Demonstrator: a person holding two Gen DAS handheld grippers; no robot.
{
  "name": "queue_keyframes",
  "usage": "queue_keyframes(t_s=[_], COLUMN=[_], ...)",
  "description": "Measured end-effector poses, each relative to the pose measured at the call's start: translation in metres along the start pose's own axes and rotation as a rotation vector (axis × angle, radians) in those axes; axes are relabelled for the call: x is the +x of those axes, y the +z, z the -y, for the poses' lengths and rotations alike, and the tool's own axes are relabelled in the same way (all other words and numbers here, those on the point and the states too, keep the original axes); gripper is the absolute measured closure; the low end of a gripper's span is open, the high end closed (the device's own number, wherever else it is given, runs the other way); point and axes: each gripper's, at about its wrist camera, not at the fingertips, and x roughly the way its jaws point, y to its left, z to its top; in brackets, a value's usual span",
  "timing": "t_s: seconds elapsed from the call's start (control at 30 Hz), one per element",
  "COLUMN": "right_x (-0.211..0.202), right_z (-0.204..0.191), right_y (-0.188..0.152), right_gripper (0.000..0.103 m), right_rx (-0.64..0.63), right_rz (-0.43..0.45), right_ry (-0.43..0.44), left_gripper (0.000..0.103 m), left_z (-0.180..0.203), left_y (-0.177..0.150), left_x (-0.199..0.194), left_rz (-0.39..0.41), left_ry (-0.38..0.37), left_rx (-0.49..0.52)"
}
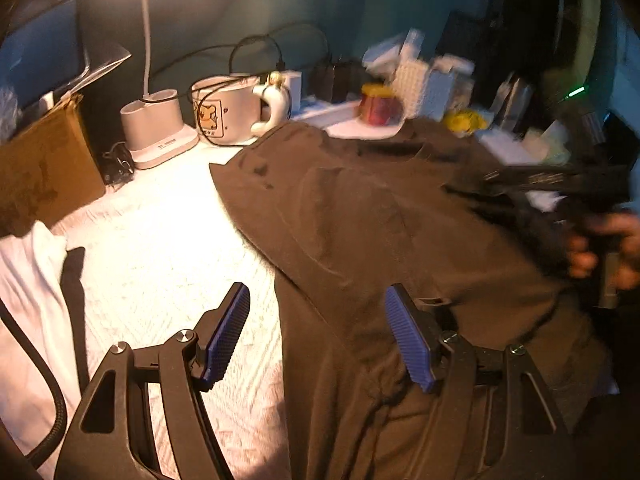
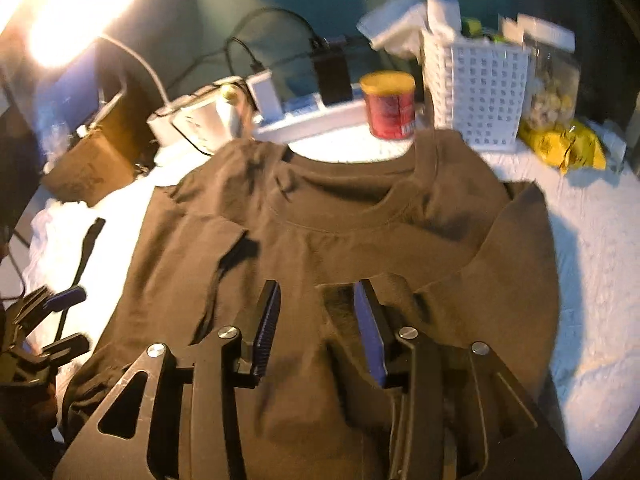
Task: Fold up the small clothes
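Brown cotton fills my view: 1 T-shirt [image 2: 320, 232] lies collar-away ahead of both tongs, its 2 sleeves already turned inward. My right gripper [image 2: 316, 320] hovers parted and empty over the right sleeve's edge; my left gripper [image 1: 320, 328] gapes wide astride the shirt's left hem. I judge the side folds under way; next, each needs a firm pinch of cloth.

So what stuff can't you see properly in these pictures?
- Shirt hem: both views, cut off by the bottom edge and covered by the gripper frames.
- Label on the red can: both views, blurred.
- Contents of the white basket: right wrist view, hidden by its wall, blurred.
- Right gripper jaws: left wrist view, a dark smear.
- Lamp head: left wrist view, lost in glare at the top edge.
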Motion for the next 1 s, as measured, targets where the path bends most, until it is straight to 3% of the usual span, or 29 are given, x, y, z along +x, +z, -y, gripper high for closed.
queue_keyframes(t_s=[0.27,0.5,0.7,1.0], right_x=[-0.047,-0.083,-0.111,-0.148], right_z=[0.011,0.041,0.056,0.070], right_y=[-0.029,-0.060,-0.087,-0.117], right_gripper=[0.061,0.061,0.061,0.061], right_rx=[0.017,0.041,0.056,0.078], right_rz=[0.048,0.075,0.102,0.127], right_ry=[-0.052,-0.144,-0.173,-0.206], left_gripper=[0.033,0.033,0.033,0.033], left_z=[0.034,0.049,0.056,0.064], left_y=[-0.009,-0.017,-0.019,-0.023], left_x=[0.032,0.019,-0.001,-0.044], left_rz=[-0.112,-0.105,-0.048,0.074], left_ry=[0.016,0.030,0.061,0.040], left_rx=[0.126,0.144,0.115,0.038])
